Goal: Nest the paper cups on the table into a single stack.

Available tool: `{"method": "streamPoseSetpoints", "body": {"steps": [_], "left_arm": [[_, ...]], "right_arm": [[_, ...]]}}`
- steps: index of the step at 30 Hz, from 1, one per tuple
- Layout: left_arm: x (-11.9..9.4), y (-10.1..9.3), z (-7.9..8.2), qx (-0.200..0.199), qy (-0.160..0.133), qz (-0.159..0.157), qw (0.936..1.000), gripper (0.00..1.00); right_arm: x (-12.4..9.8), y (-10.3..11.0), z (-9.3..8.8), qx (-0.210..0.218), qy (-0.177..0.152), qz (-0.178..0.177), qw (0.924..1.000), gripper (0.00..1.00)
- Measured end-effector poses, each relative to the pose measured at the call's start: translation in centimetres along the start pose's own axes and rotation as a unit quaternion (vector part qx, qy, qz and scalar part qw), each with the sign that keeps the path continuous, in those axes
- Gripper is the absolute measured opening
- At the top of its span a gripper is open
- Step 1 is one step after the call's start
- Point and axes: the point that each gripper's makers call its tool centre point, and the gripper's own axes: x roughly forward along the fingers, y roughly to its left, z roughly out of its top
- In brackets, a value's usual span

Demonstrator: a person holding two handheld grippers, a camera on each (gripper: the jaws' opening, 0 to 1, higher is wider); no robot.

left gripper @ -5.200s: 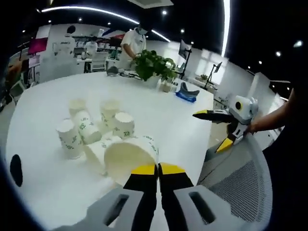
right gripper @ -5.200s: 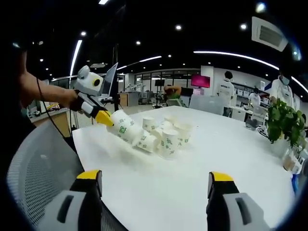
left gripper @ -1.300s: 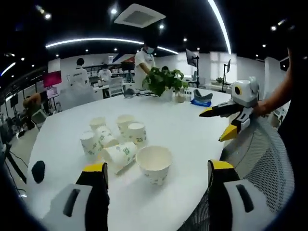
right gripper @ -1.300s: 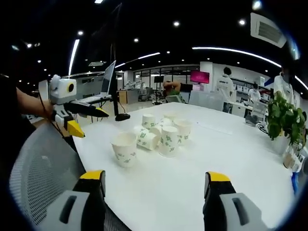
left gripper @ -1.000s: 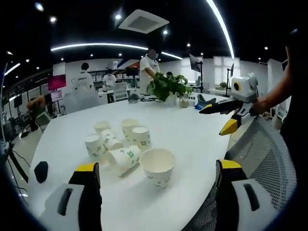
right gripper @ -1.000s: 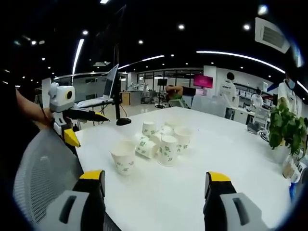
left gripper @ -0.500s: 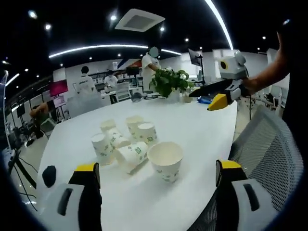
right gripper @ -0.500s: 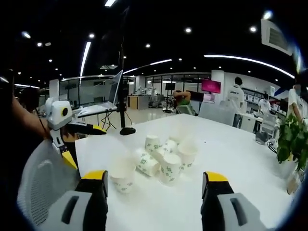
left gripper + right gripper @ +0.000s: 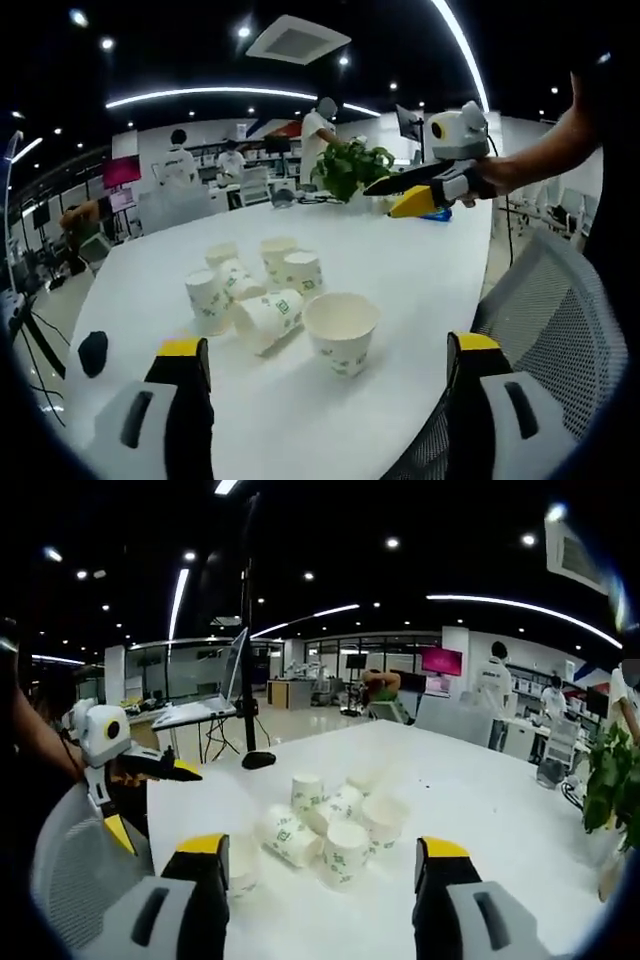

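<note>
While both jaws stand apart | upright cup point(image 9: 342, 331) between left tool point(image 9: 325, 375) jaws | right tool point(image 9: 317, 875) empty

Right hand-held gripper point(image 9: 320, 855) hides nearest cup point(image 9: 240, 865).

— What kind of room is it?
— A large open office with a dark ceiling point(image 9: 200, 60), long curved light strips point(image 9: 230, 96) and small spot lamps.

— And the furniture?
— A white round table point(image 9: 400, 280) is near, with a grey mesh chair point(image 9: 560, 320) beside it. A green plant point(image 9: 350, 168) stands at the far edge. People stand at far desks, beside a pink screen point(image 9: 441, 660).
</note>
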Motion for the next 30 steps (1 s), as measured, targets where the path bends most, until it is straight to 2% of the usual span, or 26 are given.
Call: {"method": "streamPoseSetpoints", "body": {"steps": [5,11,20,25,30], "left_arm": [[0.1,-0.7,0.2,-0.005,-0.005,-0.013,0.9999,0.99],[0.3,-1.2,-0.2,-0.012,0.008,-0.02,0.9997,0.99],[0.3,-1.0,-0.1,-0.009,0.003,-0.018,0.9998,0.99],[0.4,-1.2,-0.2,-0.015,0.005,-0.023,0.9996,0.99],[0.5,-1.5,-0.5,-0.007,0.014,-0.029,0.9995,0.99]], "right_arm": [[0.9,-0.6,0.2,-0.003,0.004,0.003,1.0,0.7],[2.0,-1.4,0.8,-0.012,0.007,0.009,0.9999,0.66],[4.1,-2.6,1.3,0.008,0.014,0.025,0.9996,0.56],[5.4,-3.5,1.4,-0.004,0.03,0.031,0.999,0.56],[7.0,-3.4,1.1,-0.005,0.053,0.057,0.997,0.53]]}}
